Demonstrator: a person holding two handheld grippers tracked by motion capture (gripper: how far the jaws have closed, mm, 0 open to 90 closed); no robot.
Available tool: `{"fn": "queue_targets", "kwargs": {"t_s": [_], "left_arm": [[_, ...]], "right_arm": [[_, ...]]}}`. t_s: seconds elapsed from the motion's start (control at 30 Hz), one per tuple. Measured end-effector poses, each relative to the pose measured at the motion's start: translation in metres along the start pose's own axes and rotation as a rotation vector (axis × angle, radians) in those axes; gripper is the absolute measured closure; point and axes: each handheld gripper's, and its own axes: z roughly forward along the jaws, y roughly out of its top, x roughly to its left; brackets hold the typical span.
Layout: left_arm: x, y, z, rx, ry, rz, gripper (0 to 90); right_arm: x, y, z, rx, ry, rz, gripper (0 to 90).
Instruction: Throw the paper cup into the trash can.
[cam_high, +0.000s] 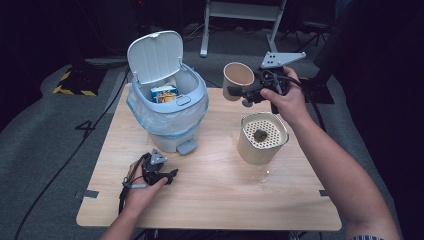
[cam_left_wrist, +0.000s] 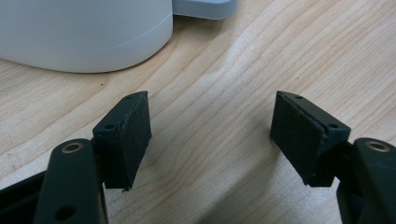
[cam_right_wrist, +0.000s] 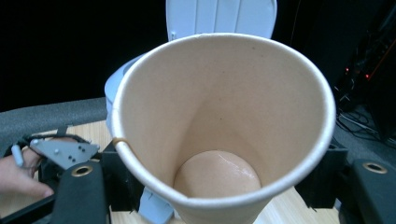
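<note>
The left hand rests low on the near left, its forearm entering from the bottom edge. It holds the left gripper lying nearly level, tips aimed to the right. In the left gripper view the two black pads stand wide apart with nothing between them. The right arm stretches far forward, raised, and the right hand wraps the right gripper, which points left with its jaws pressed against what they carry.
</note>
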Motion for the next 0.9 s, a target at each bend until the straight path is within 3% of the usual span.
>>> {"fn": "queue_targets", "kwargs": {"t_s": [0.73, 0.9], "left_arm": [[-0.001, 0.001, 0.002, 0.003, 0.001, -0.005, 28.2], [-0.001, 0.002, 0.002, 0.004, 0.001, -0.002, 28.1]], "right_arm": [[0.002, 0.044, 0.076, -0.016, 0.045, 0.010, 30.5], [0.002, 0.046, 0.094, 0.021, 0.044, 0.008, 30.4]]}}
